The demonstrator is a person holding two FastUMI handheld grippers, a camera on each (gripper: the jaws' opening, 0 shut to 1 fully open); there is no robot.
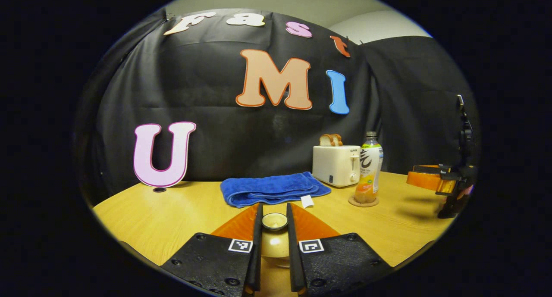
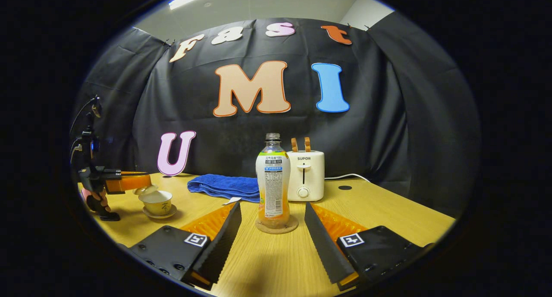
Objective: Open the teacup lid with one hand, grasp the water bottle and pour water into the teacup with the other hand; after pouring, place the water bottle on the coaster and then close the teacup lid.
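In the left gripper view my left gripper [image 1: 274,207] is shut on the knob of the cream teacup lid [image 1: 274,222]. The right gripper view shows that gripper [image 2: 142,182] holding the lid [image 2: 145,189] tilted just above the open teacup [image 2: 157,201], which sits on its saucer. The water bottle [image 2: 272,176], uncapped with orange liquid low inside, stands upright on the round coaster [image 2: 277,226]. My right gripper [image 2: 272,208] is open, one finger on either side of the bottle's base without touching it. From the left gripper view the bottle [image 1: 369,170] stands at the right, the right gripper [image 1: 433,178] beyond it.
A white toaster [image 2: 305,176] with bread slices stands just behind the bottle, its cable trailing right. A folded blue towel [image 2: 224,186] lies between the teacup and the toaster. A hand holds the left gripper at the table's left edge [image 2: 97,202].
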